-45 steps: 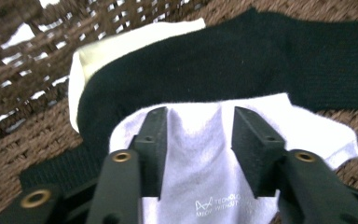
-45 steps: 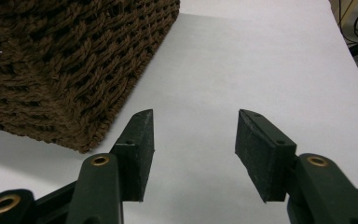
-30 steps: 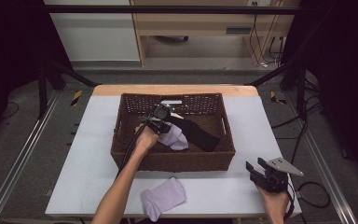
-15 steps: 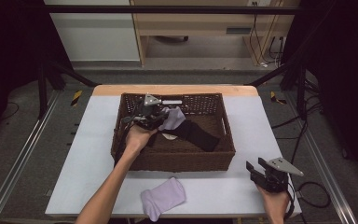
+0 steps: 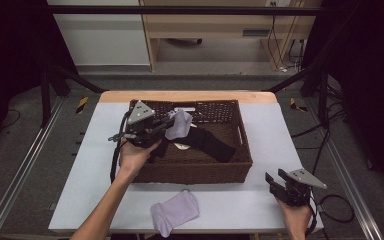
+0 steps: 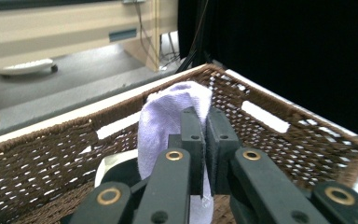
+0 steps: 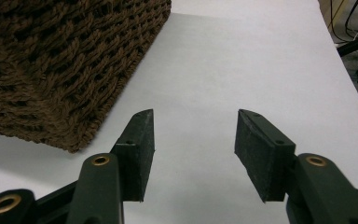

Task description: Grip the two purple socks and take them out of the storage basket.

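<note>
My left gripper (image 5: 171,123) hangs over the left part of the brown wicker basket (image 5: 195,172), shut on a lilac sock (image 5: 179,125) that droops from its jaws. In the left gripper view the sock (image 6: 165,121) bulges up behind the closed jaws (image 6: 204,117), with the basket's far wall (image 6: 270,116) behind it. A black sock (image 5: 212,142) lies on the basket floor. A second lilac sock (image 5: 174,212) lies flat on the white table before the basket. My right gripper (image 5: 277,179) rests at the table's right front, open, with bare tabletop between its jaws (image 7: 193,135).
A small white item (image 5: 182,146) lies in the basket under the black sock. The basket's front right corner (image 7: 51,60) stands close to the left of my right gripper. The white table (image 5: 95,165) has a wooden far edge. Cables run along the floor at right.
My left gripper has risen with the lilac sock and moved left, from the basket's middle to above its left part. The right gripper has kept still.
</note>
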Motion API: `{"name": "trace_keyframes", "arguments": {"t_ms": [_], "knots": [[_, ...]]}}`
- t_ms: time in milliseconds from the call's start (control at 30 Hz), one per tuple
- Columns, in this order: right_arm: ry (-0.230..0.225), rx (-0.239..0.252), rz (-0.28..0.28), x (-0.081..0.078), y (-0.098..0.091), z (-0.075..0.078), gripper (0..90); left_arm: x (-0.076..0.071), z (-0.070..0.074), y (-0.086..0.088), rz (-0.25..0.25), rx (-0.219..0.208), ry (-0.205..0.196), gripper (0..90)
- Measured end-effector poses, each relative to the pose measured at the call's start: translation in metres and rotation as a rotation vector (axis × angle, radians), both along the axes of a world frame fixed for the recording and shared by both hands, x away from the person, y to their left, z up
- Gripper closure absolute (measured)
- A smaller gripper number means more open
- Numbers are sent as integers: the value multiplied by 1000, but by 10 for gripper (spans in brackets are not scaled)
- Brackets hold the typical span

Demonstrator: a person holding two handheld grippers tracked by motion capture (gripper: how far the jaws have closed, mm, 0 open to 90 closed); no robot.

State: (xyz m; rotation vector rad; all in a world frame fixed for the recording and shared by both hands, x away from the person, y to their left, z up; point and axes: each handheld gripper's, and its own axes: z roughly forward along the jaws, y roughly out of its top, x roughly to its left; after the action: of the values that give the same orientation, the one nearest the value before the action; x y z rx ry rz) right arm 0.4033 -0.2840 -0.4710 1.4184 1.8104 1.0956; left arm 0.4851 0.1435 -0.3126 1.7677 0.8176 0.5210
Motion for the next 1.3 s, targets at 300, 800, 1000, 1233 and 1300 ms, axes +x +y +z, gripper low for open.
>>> {"name": "trace_keyframes", "arguments": {"t_ms": [300, 800, 1000, 1233, 1300], "knots": [[2, -2, -3, 0, -1, 0, 477, -36, 15, 15, -34, -39, -83, 862], [1, -3, -4, -1, -1, 0, 478, -83, 21, 27, -114, -75, -142, 863], [2, -6, -5, -1, -1, -1, 478, -104, 11, 28, -159, -72, -140, 862], [3, -2, -4, -1, -1, 0, 479, -122, -1, 28, -191, -62, -119, 862], [4, -1, -5, -2, -1, -1, 479, -126, -4, 28, -205, -57, -110, 862]]}}
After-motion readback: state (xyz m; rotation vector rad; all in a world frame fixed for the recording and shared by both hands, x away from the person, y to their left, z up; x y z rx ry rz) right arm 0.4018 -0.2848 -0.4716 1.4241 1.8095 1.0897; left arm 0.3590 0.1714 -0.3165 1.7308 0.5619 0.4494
